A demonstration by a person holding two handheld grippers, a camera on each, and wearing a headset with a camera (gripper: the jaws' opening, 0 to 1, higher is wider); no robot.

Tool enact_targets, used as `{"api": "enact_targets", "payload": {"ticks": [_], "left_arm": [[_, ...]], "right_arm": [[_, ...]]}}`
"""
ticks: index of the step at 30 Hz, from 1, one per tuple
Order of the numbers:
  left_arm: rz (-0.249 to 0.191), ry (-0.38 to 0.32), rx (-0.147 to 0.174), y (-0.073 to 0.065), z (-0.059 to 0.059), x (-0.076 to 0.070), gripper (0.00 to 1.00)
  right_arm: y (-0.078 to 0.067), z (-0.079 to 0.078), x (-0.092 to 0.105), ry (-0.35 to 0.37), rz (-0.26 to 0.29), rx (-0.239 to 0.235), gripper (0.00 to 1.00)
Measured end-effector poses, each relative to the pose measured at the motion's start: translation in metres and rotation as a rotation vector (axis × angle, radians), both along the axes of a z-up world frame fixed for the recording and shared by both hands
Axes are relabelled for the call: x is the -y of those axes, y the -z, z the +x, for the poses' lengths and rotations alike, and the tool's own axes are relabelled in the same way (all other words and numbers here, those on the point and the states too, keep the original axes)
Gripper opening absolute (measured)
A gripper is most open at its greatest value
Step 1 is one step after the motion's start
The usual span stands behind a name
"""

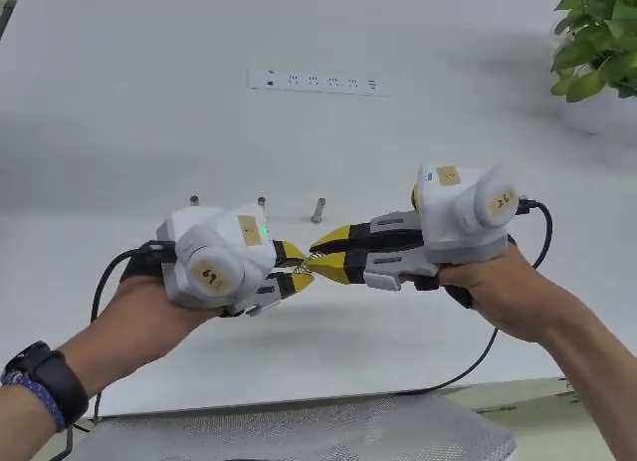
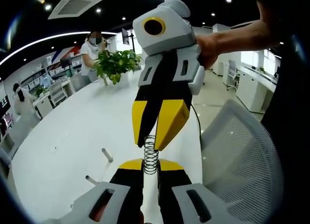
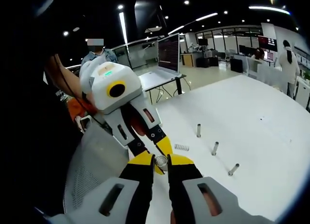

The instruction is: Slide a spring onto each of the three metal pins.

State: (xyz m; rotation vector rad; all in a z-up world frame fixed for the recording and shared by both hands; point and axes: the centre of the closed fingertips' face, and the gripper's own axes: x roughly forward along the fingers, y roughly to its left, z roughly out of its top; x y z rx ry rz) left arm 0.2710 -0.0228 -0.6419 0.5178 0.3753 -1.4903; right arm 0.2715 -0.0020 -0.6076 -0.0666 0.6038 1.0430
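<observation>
I see a bare wire coil spring [image 1: 311,263] spanning both grippers. The yellow-tipped fingers of the left gripper [image 2: 150,165] are clamped on one end, and those of the right gripper [image 3: 161,162] on the other. Three slim metal pins [image 3: 214,148] stand on the smooth white tabletop [image 3: 252,112], with a second spring [image 3: 181,147] lying beside them. The digits on the tan stickers [image 1: 501,202] are too blurred to read.
</observation>
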Motion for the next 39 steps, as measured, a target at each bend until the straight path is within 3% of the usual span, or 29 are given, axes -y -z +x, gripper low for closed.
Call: {"api": "enact_targets", "payload": {"ticks": [5,13,23,39], "left_arm": [[0.003,0.007,0.004,0.000,-0.001,-0.001,0.02],[0.006,0.019,0.004,0.000,-0.003,0.001,0.02],[0.012,0.044,0.000,0.001,-0.009,0.003,0.02],[0.026,0.086,0.003,0.004,-0.019,0.007,0.02]], "right_arm": [[0.001,-0.001,0.000,-0.022,-0.034,0.002,0.11],[0.001,-0.006,0.004,-0.112,-0.160,0.027,0.22],[0.010,-0.014,0.007,-0.212,-0.293,0.043,0.23],[0.020,-0.021,0.006,-0.307,-0.382,0.052,0.19]]}}
